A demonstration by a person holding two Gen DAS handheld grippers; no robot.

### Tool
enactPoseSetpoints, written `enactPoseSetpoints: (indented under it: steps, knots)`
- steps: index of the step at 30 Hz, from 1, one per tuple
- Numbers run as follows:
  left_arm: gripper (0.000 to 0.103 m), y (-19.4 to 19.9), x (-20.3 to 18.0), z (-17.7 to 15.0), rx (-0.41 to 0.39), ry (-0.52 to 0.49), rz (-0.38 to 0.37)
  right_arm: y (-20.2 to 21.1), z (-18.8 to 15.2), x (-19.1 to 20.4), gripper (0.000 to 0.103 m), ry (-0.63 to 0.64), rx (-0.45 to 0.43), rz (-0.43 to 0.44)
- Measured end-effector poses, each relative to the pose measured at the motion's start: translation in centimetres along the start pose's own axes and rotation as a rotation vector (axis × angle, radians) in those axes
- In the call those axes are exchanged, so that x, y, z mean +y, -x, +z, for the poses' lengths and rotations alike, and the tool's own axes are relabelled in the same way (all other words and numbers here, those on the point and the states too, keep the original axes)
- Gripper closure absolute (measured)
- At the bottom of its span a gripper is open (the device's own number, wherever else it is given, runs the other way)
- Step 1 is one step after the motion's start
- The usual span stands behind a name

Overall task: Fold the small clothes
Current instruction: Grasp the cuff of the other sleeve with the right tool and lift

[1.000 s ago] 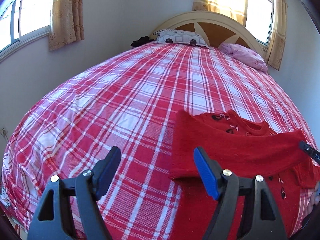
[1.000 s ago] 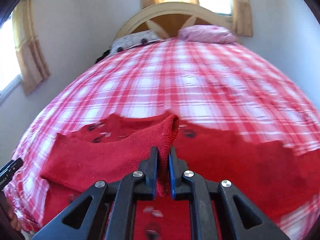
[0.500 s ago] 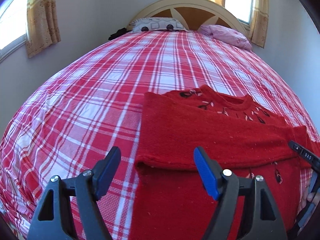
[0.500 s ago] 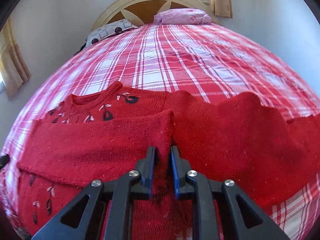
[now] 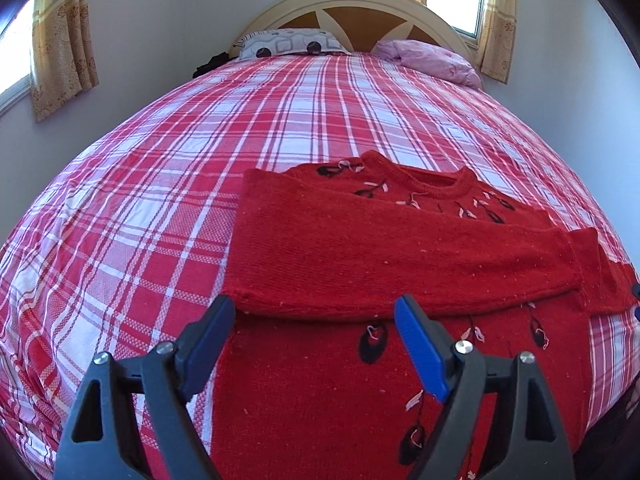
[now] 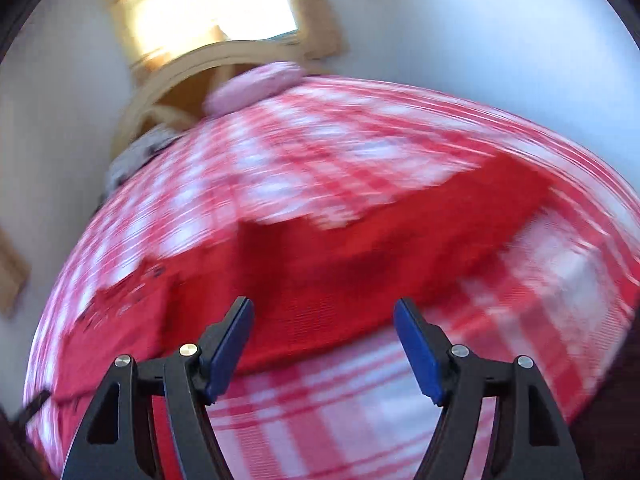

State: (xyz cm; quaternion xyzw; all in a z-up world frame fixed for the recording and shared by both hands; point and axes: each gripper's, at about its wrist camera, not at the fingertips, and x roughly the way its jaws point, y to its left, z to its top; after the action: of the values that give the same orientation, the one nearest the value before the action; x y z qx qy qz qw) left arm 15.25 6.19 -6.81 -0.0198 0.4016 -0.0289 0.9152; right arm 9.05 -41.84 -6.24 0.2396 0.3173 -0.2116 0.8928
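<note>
Sweater: a red knitted sweater (image 5: 360, 360) is spread flat on the near part of the bed, neck towards the headboard, dark and pale motifs sewn across the chest.
Sleeve: one sleeve (image 5: 400, 256) is laid straight across the body of the sweater, cuff towards the right of the left wrist view.
Left gripper: the left gripper (image 5: 316, 328) is held just above the lower edge of that folded sleeve; its jaws are spread wide and opening, and nothing is pinched between them.
Right gripper: the right gripper (image 6: 324, 332) is seen in a badly smeared view; its jaws are opening, stand well apart, and no cloth is gripped, though red knit is seen past the gap.
Bed: a red and white checked cover (image 5: 160, 200) is stretched over the whole bed.
Head end: a patterned pillow (image 5: 288, 42) and a pink pillow (image 5: 432, 62) are set against the arched headboard (image 5: 352, 0).
</note>
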Motion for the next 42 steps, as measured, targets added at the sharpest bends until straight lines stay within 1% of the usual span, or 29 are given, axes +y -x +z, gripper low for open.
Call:
enactPoseSetpoints:
  steps: [2, 4, 6, 8, 10, 13, 16, 18, 20, 23, 27, 28, 30, 31, 32, 33, 34, 35, 36, 38, 42]
  knots:
    - [0.016, 0.2, -0.2, -0.2, -0.007, -0.010, 0.009, 0.1, 1.0, -3.5, 0.030, -0.098, -0.012, -0.027]
    - [0.014, 0.3, -0.4, -0.3, -0.010, -0.018, 0.015, 0.2, 1.6, -5.6, 0.030, -0.135, -0.034, -0.076]
    - [0.014, 0.2, -0.6, -0.5, -0.003, -0.020, 0.011, 0.2, 2.4, -7.6, 0.030, -0.172, -0.054, -0.120]
    - [0.014, 0.1, -0.9, -0.6, 0.006, -0.022, 0.006, -0.1, 3.1, -9.1, 0.030, -0.207, -0.058, -0.130]
    - [0.014, 0.1, -1.3, -0.7, 0.011, -0.030, 0.006, -0.7, 4.1, -10.5, 0.030, -0.242, -0.063, -0.158]
    - [0.014, 0.5, -1.8, -0.7, 0.001, -0.049, 0.013, -1.5, 5.8, -12.6, 0.031, -0.287, -0.070, -0.185]
    - [0.014, 0.8, -2.1, -0.7, -0.012, -0.060, 0.016, -2.7, 7.0, -13.7, 0.033, -0.293, -0.056, -0.201]
    - [0.014, 0.8, -2.4, -0.7, -0.009, -0.063, 0.019, -3.7, 7.3, -13.9, 0.041, -0.287, -0.042, -0.209]
    - [0.014, 0.6, -2.7, -0.7, -0.002, -0.066, 0.020, -4.2, 7.3, -14.4, 0.043, -0.300, -0.043, -0.237]
    - [0.014, 0.5, -3.2, -0.9, 0.004, -0.078, 0.018, -4.3, 7.4, -15.0, 0.044, -0.306, -0.066, -0.239]
    - [0.014, 0.3, -4.2, -1.0, 0.013, -0.101, 0.020, -5.0, 7.9, -14.4, 0.044, -0.253, -0.057, -0.248]
    - [0.014, 0.3, -4.4, -1.0, 0.015, -0.103, 0.018, -5.3, 8.0, -14.0, 0.045, -0.224, -0.050, -0.258]
    - [0.014, 0.3, -4.8, -1.0, 0.018, -0.108, 0.010, -6.0, 8.2, -13.3, 0.060, -0.158, -0.032, -0.305]
    - [0.014, 0.3, -5.1, -1.1, 0.018, -0.112, 0.009, -6.2, 8.2, -13.0, 0.062, -0.125, -0.029, -0.325]
    - [0.014, 0.4, -5.3, -1.1, 0.017, -0.116, 0.009, -6.3, 8.2, -12.9, 0.068, -0.107, -0.031, -0.333]
    - [0.014, 0.4, -5.5, -1.1, 0.014, -0.121, 0.008, -6.3, 8.2, -12.7, 0.074, -0.083, -0.032, -0.338]
    - [0.013, 0.5, -5.6, -1.1, 0.012, -0.127, 0.007, -6.3, 8.2, -12.5, 0.085, -0.069, -0.029, -0.329]
    - [0.013, 0.6, -5.7, -1.2, 0.011, -0.132, 0.006, -6.3, 8.2, -12.3, 0.092, -0.058, -0.023, -0.322]
    - [0.013, 0.7, -5.7, -1.2, 0.012, -0.136, 0.005, -6.1, 8.3, -12.1, 0.097, -0.049, -0.016, -0.311]
    - [0.013, 0.8, -5.7, -1.2, 0.010, -0.140, 0.005, -5.3, 8.5, -11.5, 0.097, -0.040, -0.024, -0.277]
    - [0.013, 1.2, -5.3, -1.0, 0.000, -0.127, 0.000, -1.9, 9.6, -9.5, 0.097, -0.032, -0.077, -0.207]
